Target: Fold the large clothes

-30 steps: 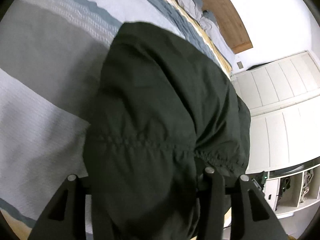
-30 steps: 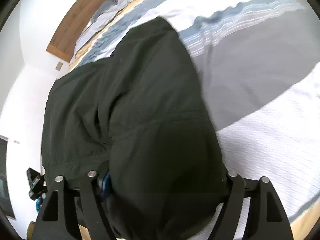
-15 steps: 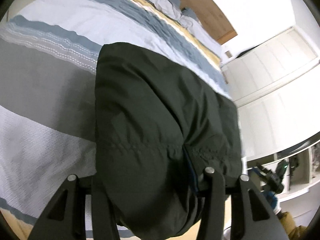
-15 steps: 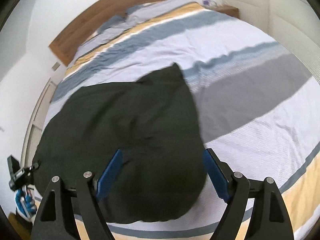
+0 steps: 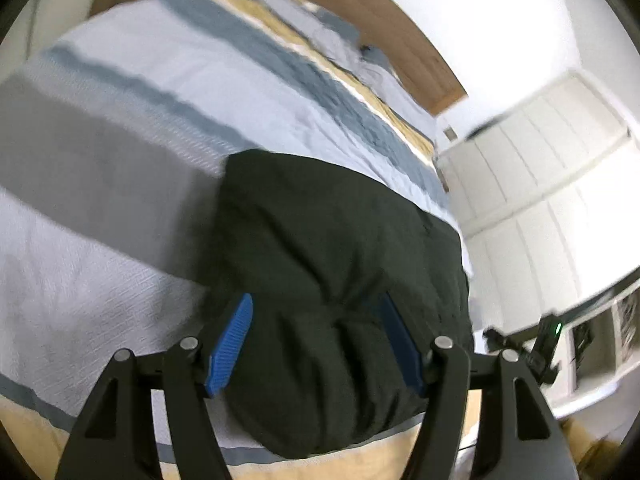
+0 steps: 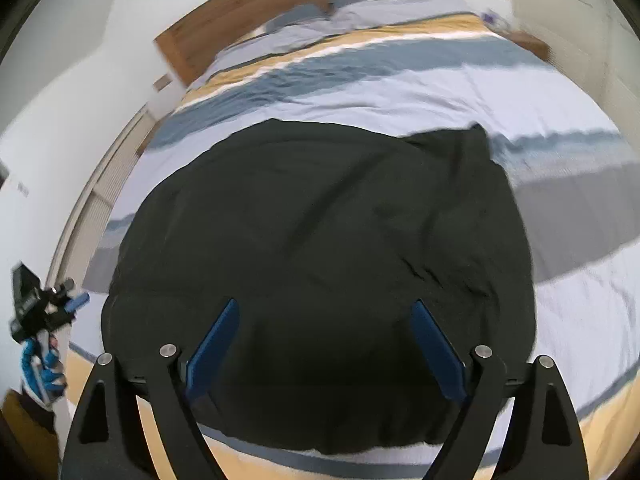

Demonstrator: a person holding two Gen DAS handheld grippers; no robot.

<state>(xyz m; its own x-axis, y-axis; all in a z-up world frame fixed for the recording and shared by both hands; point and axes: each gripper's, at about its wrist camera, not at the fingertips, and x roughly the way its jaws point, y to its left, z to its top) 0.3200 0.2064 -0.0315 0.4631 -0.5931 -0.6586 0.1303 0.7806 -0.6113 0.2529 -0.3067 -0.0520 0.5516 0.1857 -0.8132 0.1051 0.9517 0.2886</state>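
Nowhere do we read any writing. Our left tool (image 5: 316,340) and right tool (image 6: 326,346) are opening, clear of the dark garment (image 6: 320,240). Only our right view shows the other tool's handle (image 6: 36,320).

Both cams ride on the handheld grippers and look forward along the fingers, tilted down at the bed (image 5: 120,128) from above its foot edge. The left wrist view sits toward the bed's left side and faces up to the headboard (image 5: 384,12), with white closet doors (image 5: 532,184) on its right. The right wrist view looks more squarely up the bed to the headboard (image 6: 280,4). Both share the dark garment (image 5: 332,264) (image 6: 320,240) near the foot edge, close below the lens. The right view probably catches the other gripper (image 6: 36,312) at its left edge, though it's blurry.
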